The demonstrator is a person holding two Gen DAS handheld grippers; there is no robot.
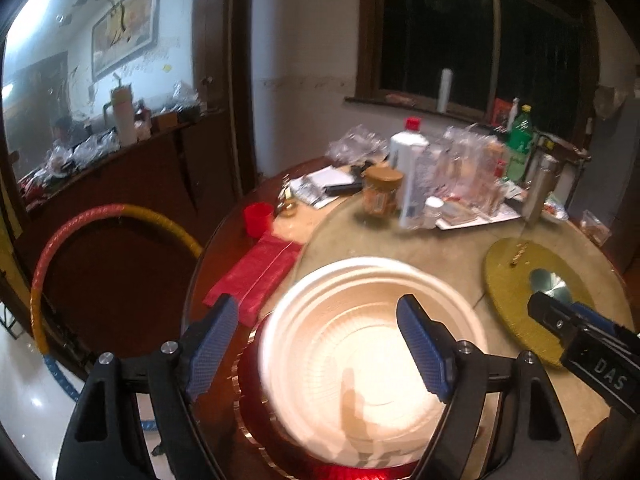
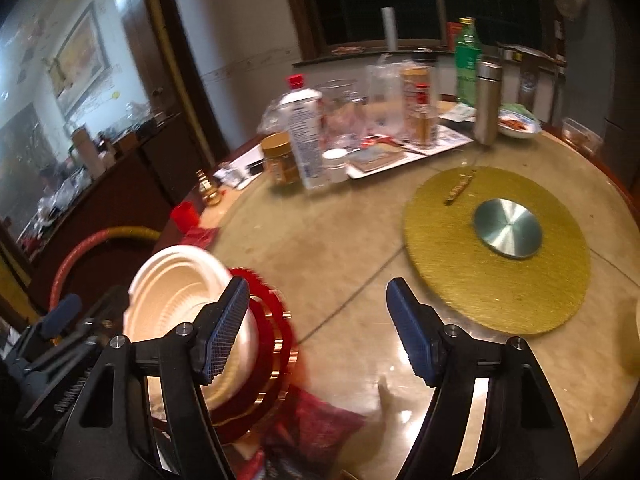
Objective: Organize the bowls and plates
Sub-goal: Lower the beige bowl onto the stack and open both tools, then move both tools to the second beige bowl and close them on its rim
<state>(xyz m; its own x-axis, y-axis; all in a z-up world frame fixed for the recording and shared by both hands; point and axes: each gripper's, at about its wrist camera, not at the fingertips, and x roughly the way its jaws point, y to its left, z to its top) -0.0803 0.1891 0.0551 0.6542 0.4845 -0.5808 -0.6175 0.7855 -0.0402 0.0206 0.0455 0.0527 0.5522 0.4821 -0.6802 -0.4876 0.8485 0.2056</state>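
Round dining table [image 2: 360, 264] with a glass top, standing in a room with a dark window [image 1: 480, 32] behind it and a wooden sideboard [image 1: 120, 168] along the wall at 9 o'clock.

Far side of the table, 12 to 1 o'clock in both views: a white bottle with a red cap [image 2: 302, 128], a brown-lidded jar [image 2: 282, 158], a green bottle [image 2: 468, 60], a steel flask [image 2: 486, 102], clear plastic bags and papers, crowded together. A red cup [image 1: 258, 220] stands near the table edge at 10 o'clock in the left view, with a red bag [image 1: 256, 280] lying flat just beside it.

A gold round mat [image 2: 460, 280] lies on the glass at 2 o'clock in the right view, with a metal disc [image 2: 508, 228] resting on its centre.

Task items: a white bowl [image 1: 360, 344] sits inside a red plate with gold trim [image 2: 272, 320], at the near edge of the table. Motion blur softens both.

Left gripper [image 1: 320, 352]: jaws spread wide, hovering above the bowl, one finger over each side of its rim. Contact with the bowl cannot be confirmed.

Right gripper [image 2: 316, 332]: jaws spread wide, holding nothing. Bowl and plate appear at 9 o'clock of it, partly behind its left finger; bare glass lies between the fingers.

A red and yellow hoop [image 1: 80, 240] leans against the sideboard at 9 o'clock.
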